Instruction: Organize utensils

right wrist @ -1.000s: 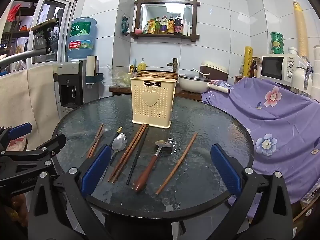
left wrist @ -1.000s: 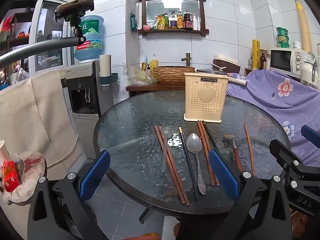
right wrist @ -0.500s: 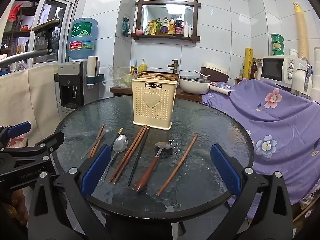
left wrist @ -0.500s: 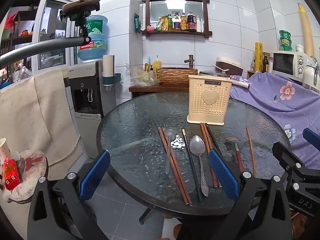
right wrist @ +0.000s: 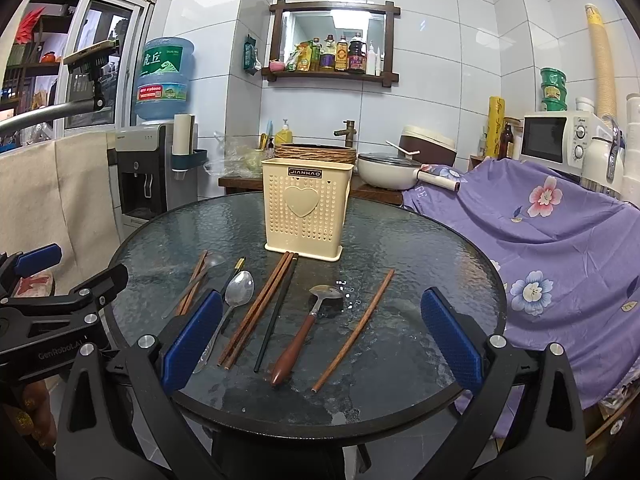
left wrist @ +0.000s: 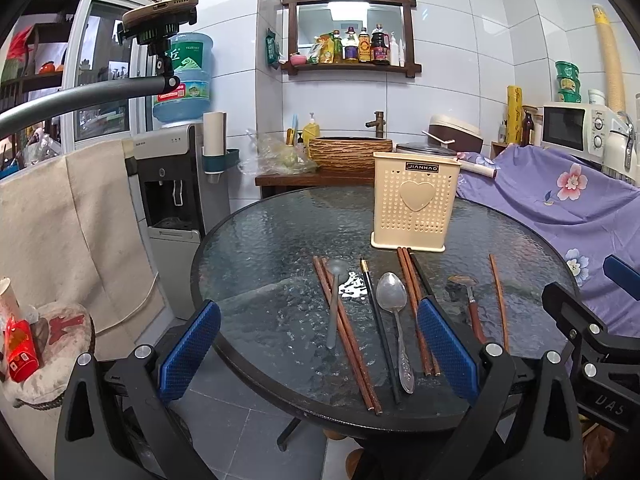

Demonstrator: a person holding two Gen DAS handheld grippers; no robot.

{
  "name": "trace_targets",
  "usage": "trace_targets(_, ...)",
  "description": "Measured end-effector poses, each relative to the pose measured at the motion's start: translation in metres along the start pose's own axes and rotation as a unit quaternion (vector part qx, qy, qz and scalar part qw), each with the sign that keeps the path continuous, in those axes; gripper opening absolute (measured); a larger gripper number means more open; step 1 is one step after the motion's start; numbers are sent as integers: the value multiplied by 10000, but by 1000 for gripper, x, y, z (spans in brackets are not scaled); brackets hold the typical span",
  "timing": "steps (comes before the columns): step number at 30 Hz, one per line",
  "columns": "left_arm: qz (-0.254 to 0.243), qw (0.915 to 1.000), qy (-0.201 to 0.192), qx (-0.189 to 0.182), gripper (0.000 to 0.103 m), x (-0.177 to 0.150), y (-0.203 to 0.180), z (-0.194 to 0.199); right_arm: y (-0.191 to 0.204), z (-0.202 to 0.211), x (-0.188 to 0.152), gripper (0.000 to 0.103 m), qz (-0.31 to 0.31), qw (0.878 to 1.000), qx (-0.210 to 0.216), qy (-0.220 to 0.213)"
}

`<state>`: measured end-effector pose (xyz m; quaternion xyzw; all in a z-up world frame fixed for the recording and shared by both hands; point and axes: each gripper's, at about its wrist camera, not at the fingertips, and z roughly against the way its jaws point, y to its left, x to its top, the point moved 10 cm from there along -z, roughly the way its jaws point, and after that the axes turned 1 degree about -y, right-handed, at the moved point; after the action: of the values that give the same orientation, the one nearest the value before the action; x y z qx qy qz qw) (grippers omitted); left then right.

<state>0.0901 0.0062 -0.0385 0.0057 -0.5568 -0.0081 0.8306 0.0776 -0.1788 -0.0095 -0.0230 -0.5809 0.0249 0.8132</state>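
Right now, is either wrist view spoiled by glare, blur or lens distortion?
Left wrist view: sharp; a small bright glare patch on the glass table near the clear spoon; fisheye bends the wall tiles. Right wrist view: equally sharp, faint sparkle by the wooden-handled spoon, black vignette in the corners.

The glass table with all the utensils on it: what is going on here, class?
A person holds two grippers, both open and empty, short of the round glass table. Chopsticks and spoons lie in a row on it, among them a metal spoon, a wooden-handled spoon and a single brown chopstick. The cream utensil holder stands upright behind them. Nothing is picked up yet; the left gripper and right gripper hover at the near edge.
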Motion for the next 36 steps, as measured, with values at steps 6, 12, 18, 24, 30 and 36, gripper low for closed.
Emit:
trace_targets(6, -3, 10000, -3, 6, 97, 0, -1, 0, 0, 0, 1, 98, 2, 10000, -2, -1)
trace_targets(12, -15, 10000, -17, -18, 97, 0, -2, 2, 0, 0, 1, 98, 1, 10000, -6, -8)
trace_targets(18, -5, 10000, -45, -39, 97, 1, -1, 3, 0, 1, 2, 98, 11, 10000, -4, -21)
trace_targets(24, -15, 10000, -60, -68, 97, 2, -3, 3, -1, 3, 1, 98, -13, 10000, -21, -24)
trace_targets(30, -11, 9999, -64, -96, 97, 2, -3, 4, -1, 3, 0, 98, -22, 10000, -25, -22)
trace_targets(36, -14, 9999, -54, -108, 97, 1, -4, 4, -1, 3, 0, 98, -28, 10000, -32, -7)
